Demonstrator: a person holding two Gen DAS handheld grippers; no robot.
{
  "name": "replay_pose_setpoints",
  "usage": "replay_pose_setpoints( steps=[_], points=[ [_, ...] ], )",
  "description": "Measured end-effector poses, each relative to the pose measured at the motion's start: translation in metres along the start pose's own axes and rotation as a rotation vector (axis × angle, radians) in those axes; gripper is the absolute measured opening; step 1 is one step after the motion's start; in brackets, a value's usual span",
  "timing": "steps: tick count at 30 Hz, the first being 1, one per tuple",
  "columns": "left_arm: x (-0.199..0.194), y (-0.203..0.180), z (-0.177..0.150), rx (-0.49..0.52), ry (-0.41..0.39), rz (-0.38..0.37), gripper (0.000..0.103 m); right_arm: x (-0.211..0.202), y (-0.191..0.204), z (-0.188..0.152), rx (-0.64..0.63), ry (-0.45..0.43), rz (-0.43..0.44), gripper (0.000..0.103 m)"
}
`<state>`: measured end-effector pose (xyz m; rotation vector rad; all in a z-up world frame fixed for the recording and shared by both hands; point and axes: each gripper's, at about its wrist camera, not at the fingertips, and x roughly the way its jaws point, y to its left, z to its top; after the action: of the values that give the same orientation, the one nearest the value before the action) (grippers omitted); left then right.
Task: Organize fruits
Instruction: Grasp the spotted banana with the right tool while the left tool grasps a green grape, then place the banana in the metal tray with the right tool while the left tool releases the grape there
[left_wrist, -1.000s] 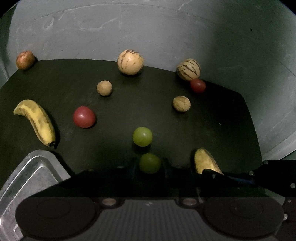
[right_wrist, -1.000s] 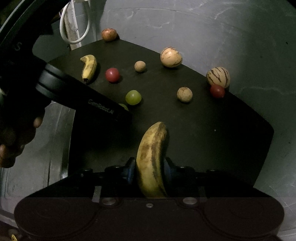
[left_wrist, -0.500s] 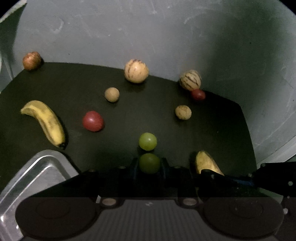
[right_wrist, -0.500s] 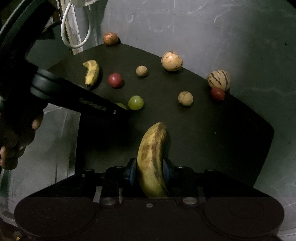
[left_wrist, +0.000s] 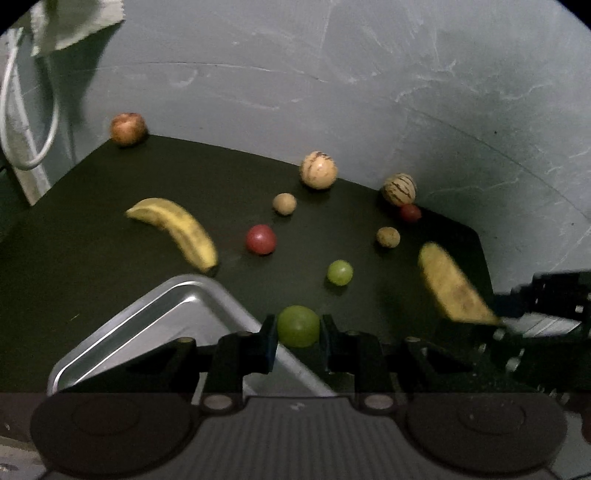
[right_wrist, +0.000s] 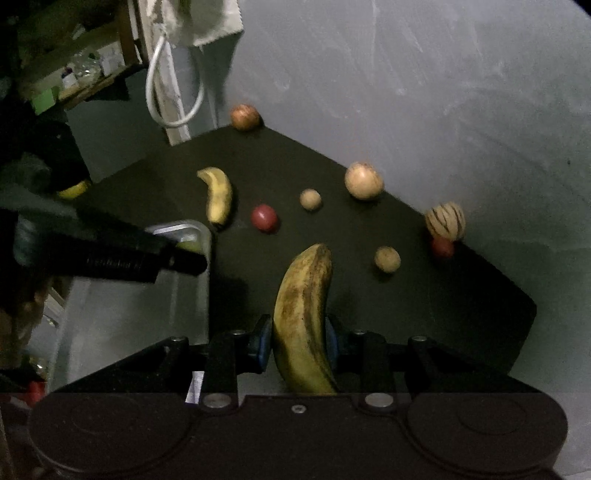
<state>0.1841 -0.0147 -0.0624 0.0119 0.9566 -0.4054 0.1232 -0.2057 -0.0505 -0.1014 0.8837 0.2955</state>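
1. Grey scuffed wall (left_wrist: 369, 92) behind dark matte tabletop (left_wrist: 110, 266); white looped cable (right_wrist: 159, 99) hanging past far left corner.
2. Left gripper (left_wrist: 297, 332) pinching round green grape (left_wrist: 298, 325) between both pads, held above near right rim of shiny rectangular metal tray (left_wrist: 155, 317).
3. Tray at near left edge of tabletop, one corner pointing toward the middle.
4. Right gripper (right_wrist: 298, 345) clamped on large brown-spotted yellow banana (right_wrist: 303, 317), tip pointing toward the wall, above near middle of tabletop; same banana blurred at right in left view (left_wrist: 450, 288).
5. Second, smaller yellow banana (left_wrist: 177, 230) lying flat just beyond tray's far corner.
6. Loose green grape (left_wrist: 340, 272) near tabletop centre; red round fruit (left_wrist: 261, 239) between it and the small banana.
7. Two small tan balls (left_wrist: 284, 204) (left_wrist: 388, 237) mid-table, well apart.
8. Along far edge by wall: pale round melon-like fruit (left_wrist: 318, 170); striped cream fruit (left_wrist: 399, 189) with small red fruit (left_wrist: 410, 213) touching its near side.
9. Brownish-red apple-like fruit (left_wrist: 127, 128) at far left corner.
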Motion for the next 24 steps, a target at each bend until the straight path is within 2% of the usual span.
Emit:
replay_pose_setpoints(
  steps=[6,17,24],
  points=[
    [-0.027,0.027,-0.015,-0.028,-0.018,0.019,0.025,-0.020,0.028,0.018,-0.018,-0.026,0.036,0.031],
    [-0.061,0.075,-0.032,-0.159,-0.071,0.062,0.025,-0.028,0.082,0.040,-0.106,-0.041,0.100,0.031],
    [-0.083,0.079,-0.039,-0.194,-0.118,0.105,0.025,-0.031,0.095,0.054,-0.146,-0.076,0.118,0.031]
  ],
)
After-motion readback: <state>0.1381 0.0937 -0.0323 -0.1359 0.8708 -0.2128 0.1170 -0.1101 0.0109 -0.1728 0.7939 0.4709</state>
